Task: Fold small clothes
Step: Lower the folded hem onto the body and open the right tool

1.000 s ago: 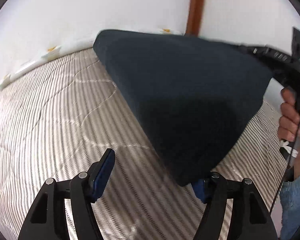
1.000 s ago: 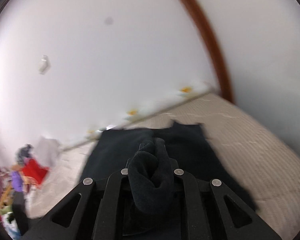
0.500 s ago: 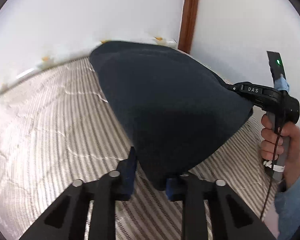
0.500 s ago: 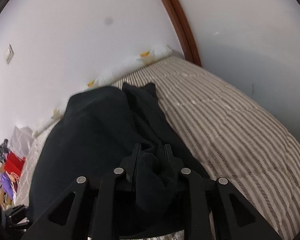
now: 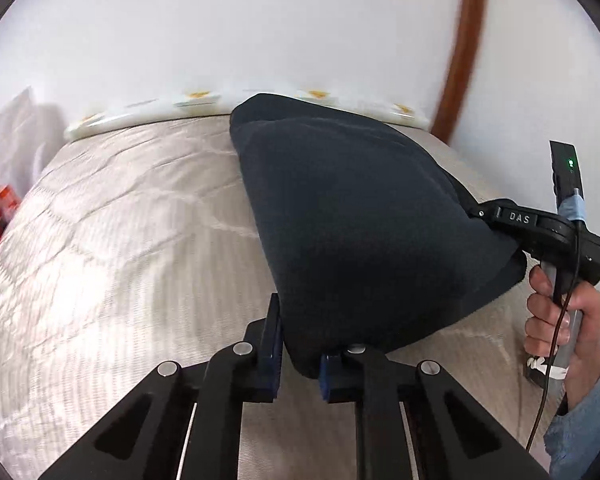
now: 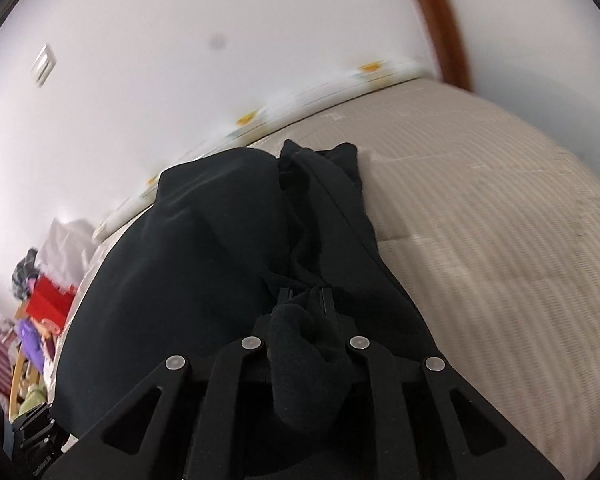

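Left gripper (image 5: 298, 364) jaws, wide a second ago, closing on dark garment (image 5: 360, 216) corner; right gripper (image 6: 306, 304) closing on its edge: fold can start

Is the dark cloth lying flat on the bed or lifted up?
Lifted up. The cloth hangs stretched between the left gripper and right gripper; only its far end touches the bed.

Striped bedspread (image 5: 112, 240) below a white wall (image 5: 220, 20), brown trim (image 5: 466, 40).
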Demonstrator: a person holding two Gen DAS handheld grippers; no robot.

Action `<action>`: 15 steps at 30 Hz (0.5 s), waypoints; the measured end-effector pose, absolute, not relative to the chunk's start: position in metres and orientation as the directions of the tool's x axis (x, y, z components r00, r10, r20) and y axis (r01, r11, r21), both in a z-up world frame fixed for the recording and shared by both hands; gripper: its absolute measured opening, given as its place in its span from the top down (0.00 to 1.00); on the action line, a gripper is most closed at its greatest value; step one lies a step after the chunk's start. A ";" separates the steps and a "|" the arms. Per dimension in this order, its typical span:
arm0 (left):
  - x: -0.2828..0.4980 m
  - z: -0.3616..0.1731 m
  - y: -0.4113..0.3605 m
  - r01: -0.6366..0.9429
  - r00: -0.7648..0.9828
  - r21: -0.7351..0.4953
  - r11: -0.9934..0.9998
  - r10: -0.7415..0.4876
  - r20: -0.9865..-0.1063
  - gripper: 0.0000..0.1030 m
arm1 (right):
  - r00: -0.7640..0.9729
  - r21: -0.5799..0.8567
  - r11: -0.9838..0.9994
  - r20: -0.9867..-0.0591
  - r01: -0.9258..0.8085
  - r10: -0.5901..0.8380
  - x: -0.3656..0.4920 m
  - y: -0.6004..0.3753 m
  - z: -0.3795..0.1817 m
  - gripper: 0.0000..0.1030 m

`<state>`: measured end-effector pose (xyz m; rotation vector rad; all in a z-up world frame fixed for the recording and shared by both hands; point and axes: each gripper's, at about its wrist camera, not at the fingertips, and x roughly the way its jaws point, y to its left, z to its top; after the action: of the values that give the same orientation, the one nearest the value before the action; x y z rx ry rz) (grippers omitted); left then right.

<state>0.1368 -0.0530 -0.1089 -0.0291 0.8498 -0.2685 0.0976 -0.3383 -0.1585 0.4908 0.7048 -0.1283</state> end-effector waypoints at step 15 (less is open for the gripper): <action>0.118 -0.125 0.051 0.223 0.602 -0.237 0.946 -0.325 -0.730 0.82 | 0.747 0.365 0.925 -0.643 0.104 0.169 0.100 -0.242 -0.136 0.77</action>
<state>0.1184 0.0510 -0.1251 -0.1259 0.8692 -0.3181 0.1001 -0.2420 -0.1361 0.3964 0.7317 0.0365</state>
